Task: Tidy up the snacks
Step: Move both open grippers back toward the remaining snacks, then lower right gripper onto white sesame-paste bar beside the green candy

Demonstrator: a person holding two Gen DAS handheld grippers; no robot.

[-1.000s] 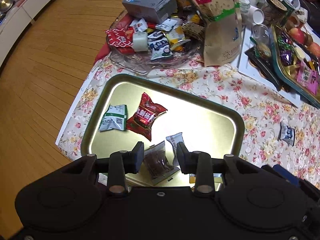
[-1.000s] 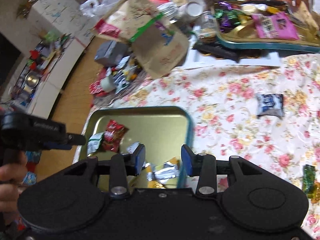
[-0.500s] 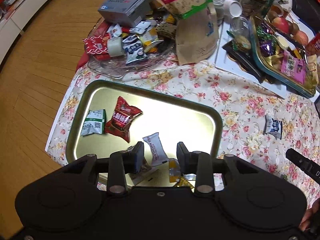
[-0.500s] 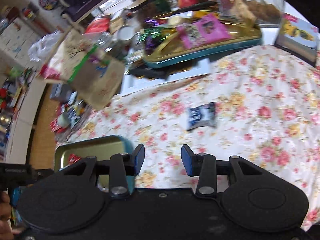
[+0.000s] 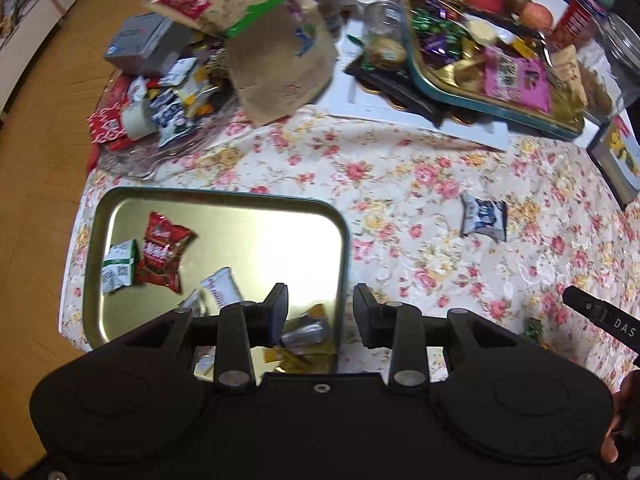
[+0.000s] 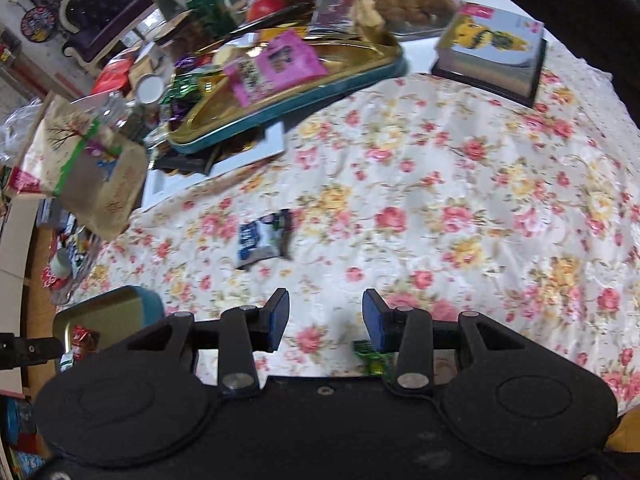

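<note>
A gold tray with a green rim (image 5: 344, 236) lies on the floral cloth at the near left and holds a red packet (image 5: 164, 252), a green-and-white packet (image 5: 118, 266), a white packet (image 5: 222, 288) and more wrappers near my fingers. My left gripper (image 5: 320, 312) is open and empty over the tray's right rim. A blue-and-white packet (image 5: 482, 220) lies loose on the cloth; it also shows in the right wrist view (image 6: 262, 238). My right gripper (image 6: 324, 320) is open and empty above the cloth. A small green candy (image 6: 370, 358) lies by its right finger.
A glass dish of snacks (image 5: 132, 156), a grey box (image 5: 140, 42) and a brown paper bag (image 5: 276, 52) stand at the back left. A second teal-rimmed tray (image 5: 492, 104) with sweets and a pink packet stands at the back right. A boxed book (image 6: 492, 56) lies far right.
Both grippers have swung to the right. The left view has shifted from the tray's middle to its right rim. The right gripper has left the tray and is over the open cloth.
</note>
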